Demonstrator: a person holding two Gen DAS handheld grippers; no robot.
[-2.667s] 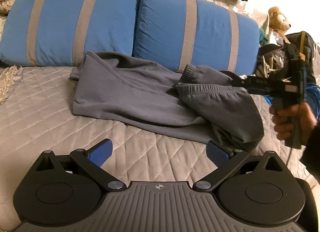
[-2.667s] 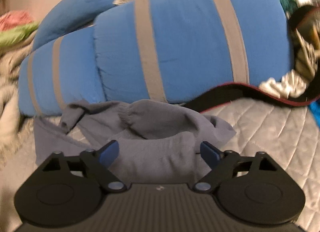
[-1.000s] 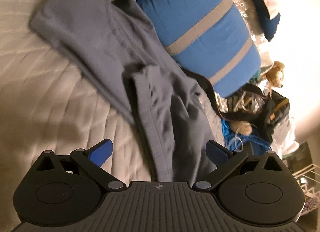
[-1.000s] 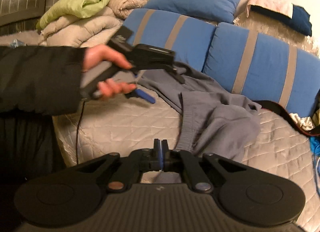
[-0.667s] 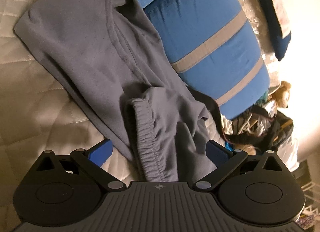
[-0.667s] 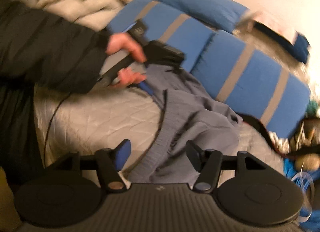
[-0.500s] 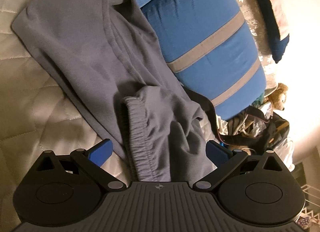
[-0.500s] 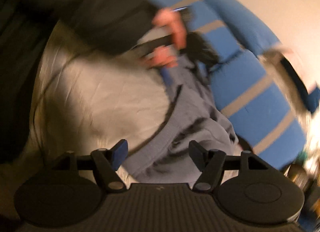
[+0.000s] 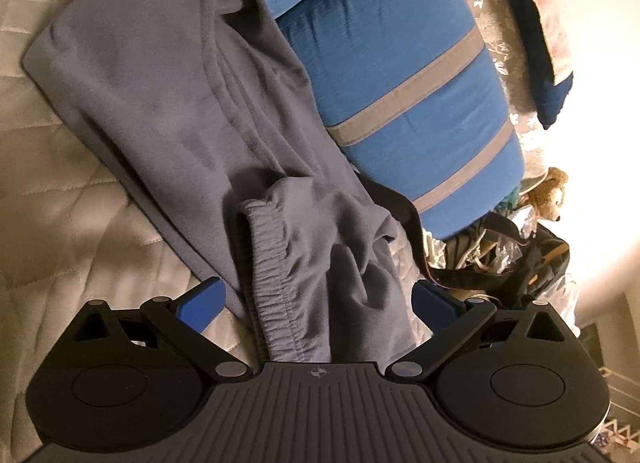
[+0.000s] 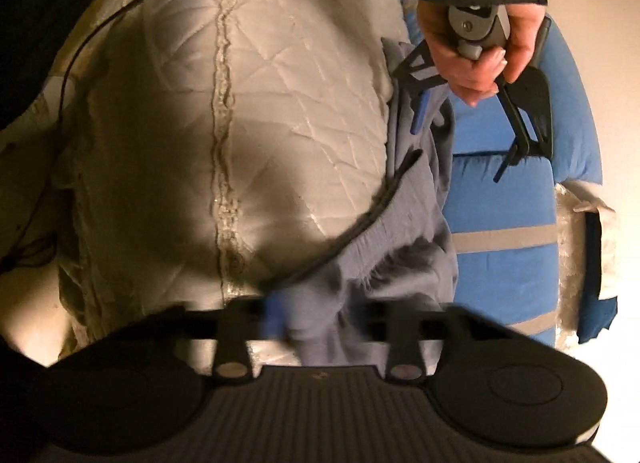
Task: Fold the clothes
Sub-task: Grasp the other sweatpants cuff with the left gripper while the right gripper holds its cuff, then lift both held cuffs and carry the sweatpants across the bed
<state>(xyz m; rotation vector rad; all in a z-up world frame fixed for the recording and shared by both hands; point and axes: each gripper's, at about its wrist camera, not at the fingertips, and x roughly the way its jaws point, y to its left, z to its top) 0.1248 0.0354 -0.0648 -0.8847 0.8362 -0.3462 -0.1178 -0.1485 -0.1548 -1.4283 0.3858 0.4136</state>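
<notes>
Sweatpants (image 9: 160, 103) lie between wide-open left tongs (image 9: 316, 297); right tongs (image 10: 326, 317) have just been closing around waistband (image 10: 372, 239), grip unclear.

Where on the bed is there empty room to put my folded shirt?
The quilted cream bedspread is bare on the side of the rumpled grey sweatpants away from the pillows. The far side is crowded: the blue pillow with grey stripes touches the sweatpants, and a brown teddy bear sits amid clutter beyond it.
</notes>
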